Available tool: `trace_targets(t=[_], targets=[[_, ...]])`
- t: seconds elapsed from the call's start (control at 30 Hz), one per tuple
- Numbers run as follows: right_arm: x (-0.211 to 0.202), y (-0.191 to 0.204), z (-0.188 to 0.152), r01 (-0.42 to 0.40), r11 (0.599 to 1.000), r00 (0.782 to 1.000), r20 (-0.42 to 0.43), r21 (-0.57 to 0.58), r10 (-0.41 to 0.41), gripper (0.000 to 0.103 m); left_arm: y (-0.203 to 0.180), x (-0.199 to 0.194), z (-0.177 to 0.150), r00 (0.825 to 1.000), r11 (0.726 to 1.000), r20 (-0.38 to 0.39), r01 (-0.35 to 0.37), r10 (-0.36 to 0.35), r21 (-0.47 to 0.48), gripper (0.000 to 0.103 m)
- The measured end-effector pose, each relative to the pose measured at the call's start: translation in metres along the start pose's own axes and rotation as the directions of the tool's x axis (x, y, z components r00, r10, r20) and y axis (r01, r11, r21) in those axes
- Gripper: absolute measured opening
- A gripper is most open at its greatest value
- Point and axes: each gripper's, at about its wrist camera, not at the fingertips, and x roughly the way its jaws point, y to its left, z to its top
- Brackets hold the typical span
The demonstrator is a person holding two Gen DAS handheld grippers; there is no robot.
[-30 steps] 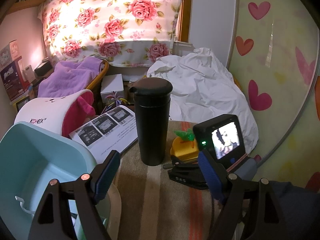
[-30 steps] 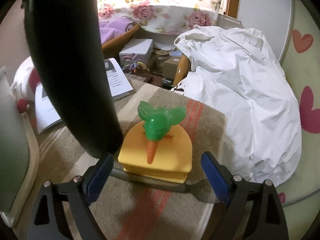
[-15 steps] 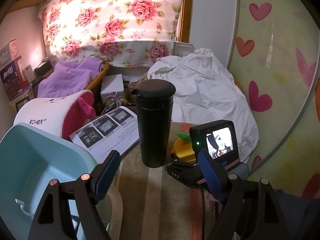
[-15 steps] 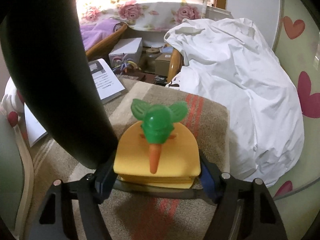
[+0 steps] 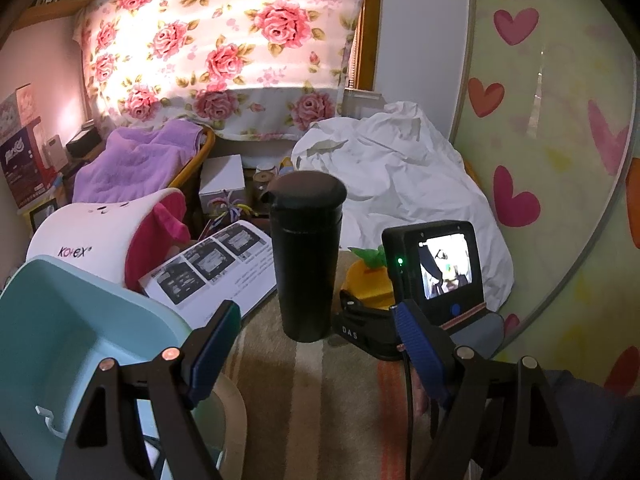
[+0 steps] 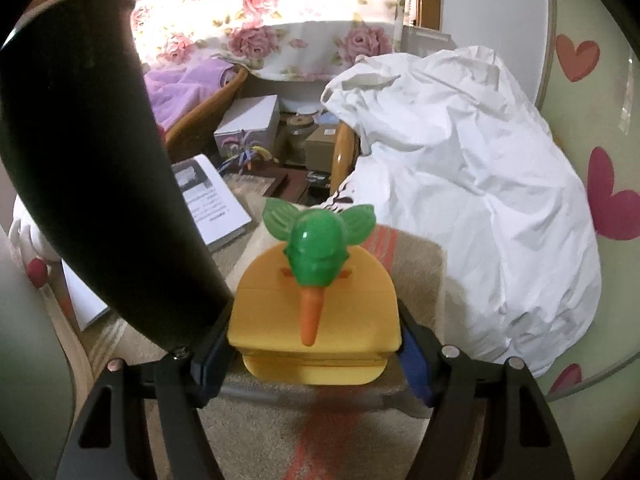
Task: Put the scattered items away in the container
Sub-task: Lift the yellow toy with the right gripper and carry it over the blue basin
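Between the fingers of my right gripper [image 6: 314, 354], closed on its sides near the bench's right edge, sits one yellow carrot toy [image 6: 314, 320], which I judge needs lifting to the one teal container [image 5: 60, 344] at the left edge beside my wide-open left gripper [image 5: 316, 352], past one black tumbler [image 5: 306, 256].

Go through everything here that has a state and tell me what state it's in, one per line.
Left gripper: open, holding nothing.
Right gripper: shut on the yellow toy.
Yellow toy: flat on the striped cloth, gripped at both sides.
Black flask: upright, lid on.
Teal bin: open, near the left gripper.
Booklet: lying open.
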Motion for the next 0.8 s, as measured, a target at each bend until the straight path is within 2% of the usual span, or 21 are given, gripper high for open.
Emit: trace_targets(t=[0.33, 0.57, 0.8], targets=[[-0.035, -0.009, 0.011, 0.046, 0.999, 0.999, -0.011, 0.014, -0.046, 0.076, -0.002, -0.017, 0.011, 0.999, 0.999, 0.022, 0.032, -0.032, 0.004, 0.083], [-0.075, -0.01, 0.014, 0.085, 0.996, 0.996, -0.008, 0.037, -0.085, 0.076, -0.005, -0.043, 0.018, 0.997, 0.998, 0.054, 0.048, -0.05, 0.032, 0.083], [-0.121, -0.001, 0.004, 0.115, 0.992, 0.993, -0.007, 0.053, -0.115, 0.076, 0.002, -0.069, 0.018, 0.996, 0.998, 0.063, 0.058, -0.06, 0.029, 0.083]])
